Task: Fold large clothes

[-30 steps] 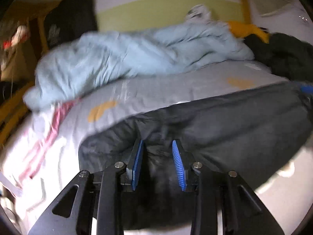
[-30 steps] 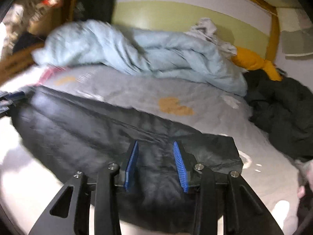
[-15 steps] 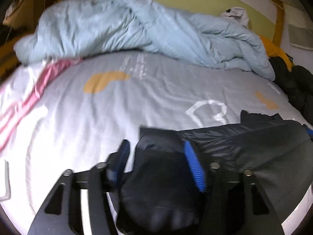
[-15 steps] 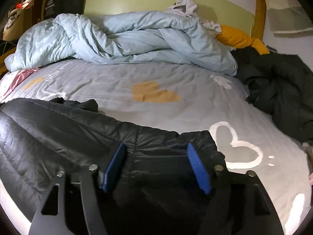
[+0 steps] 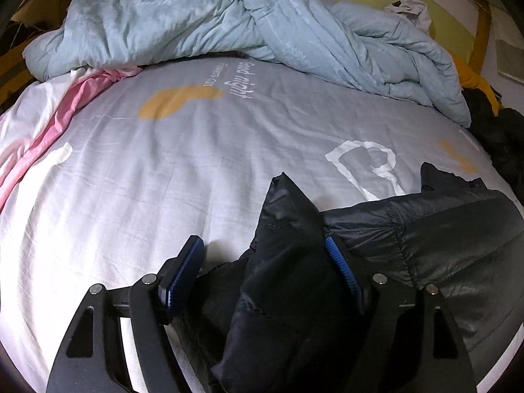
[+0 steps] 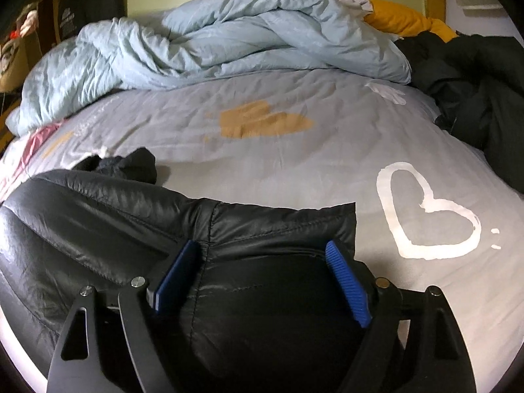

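Observation:
A black padded jacket [image 5: 442, 242] lies along the near edge of the bed, also seen in the right wrist view [image 6: 108, 229]. My left gripper [image 5: 265, 255] is open wide, with a bunched corner of the jacket [image 5: 288, 222] standing between its blue pads. My right gripper [image 6: 262, 258] is open wide over the jacket's right end [image 6: 288, 226]; the fabric lies flat between the pads, not pinched.
A grey printed bedsheet [image 5: 196, 163] covers the bed. A crumpled light-blue duvet [image 5: 229, 23] lies across the far side. Dark clothes [image 6: 475, 82] are heaped at the right, with a yellow item [image 6: 402, 19] behind. A pink-and-white cloth [image 5: 49, 121] lies at the left.
Both grippers came down to the bed with the jacket and their jaws widened. The jacket, held up a second ago, now lies on the sheet.

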`<state>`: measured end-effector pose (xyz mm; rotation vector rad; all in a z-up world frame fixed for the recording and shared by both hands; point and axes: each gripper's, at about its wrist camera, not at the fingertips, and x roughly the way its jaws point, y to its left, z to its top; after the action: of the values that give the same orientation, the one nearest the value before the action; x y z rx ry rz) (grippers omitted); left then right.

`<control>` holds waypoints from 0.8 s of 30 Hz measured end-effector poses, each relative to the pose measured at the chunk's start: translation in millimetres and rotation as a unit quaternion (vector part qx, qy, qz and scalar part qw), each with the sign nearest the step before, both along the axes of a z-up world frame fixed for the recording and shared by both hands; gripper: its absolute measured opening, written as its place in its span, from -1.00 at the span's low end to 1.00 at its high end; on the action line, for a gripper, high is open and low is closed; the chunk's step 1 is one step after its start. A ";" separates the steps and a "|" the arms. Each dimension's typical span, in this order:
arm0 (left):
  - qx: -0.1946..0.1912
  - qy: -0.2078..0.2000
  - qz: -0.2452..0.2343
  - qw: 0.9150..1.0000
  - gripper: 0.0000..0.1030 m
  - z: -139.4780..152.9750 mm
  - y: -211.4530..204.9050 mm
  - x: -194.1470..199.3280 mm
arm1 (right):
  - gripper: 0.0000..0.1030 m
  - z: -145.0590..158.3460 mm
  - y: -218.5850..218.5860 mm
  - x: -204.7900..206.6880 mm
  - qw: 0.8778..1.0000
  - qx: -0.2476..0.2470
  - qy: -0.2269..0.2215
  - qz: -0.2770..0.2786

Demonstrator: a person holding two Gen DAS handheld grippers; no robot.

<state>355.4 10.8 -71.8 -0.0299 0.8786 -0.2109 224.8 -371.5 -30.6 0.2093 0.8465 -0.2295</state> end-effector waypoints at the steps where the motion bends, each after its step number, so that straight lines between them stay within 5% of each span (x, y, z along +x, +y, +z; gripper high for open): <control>1: 0.007 0.002 -0.004 1.000 0.47 1.9 -1.1 0.6 | 0.60 -0.1 1.0 0.7 1.000 -0.003 0.004 0.001; 6: 0.060 -0.094 -0.001 0.994 0.35 57.6 -7.2 -25.0 | 0.54 18.4 4.6 1.0 0.999 -0.029 0.023 -0.003; 12: 0.014 -0.209 -0.035 0.977 0.44 135.1 -30.5 -107.0 | 0.50 100.0 25.8 -38.6 0.994 -0.042 -0.097 0.002; 17: -0.018 -0.169 -0.093 0.981 0.48 137.2 -84.4 -137.9 | 0.50 121.2 56.4 -59.1 0.993 0.000 -0.109 0.042; 21: 0.002 -0.099 -0.116 0.988 0.49 96.2 -124.7 -131.8 | 0.50 97.1 80.9 -52.6 0.995 0.037 -0.049 0.072; 24: 0.037 -0.055 -0.116 0.991 0.52 58.9 -140.3 -111.0 | 0.50 73.0 92.2 -42.0 0.996 0.021 -0.009 0.089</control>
<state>244.3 -129.5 -12.8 0.1521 0.7778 -0.3946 182.9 -279.3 42.4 0.1749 0.8465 -0.0425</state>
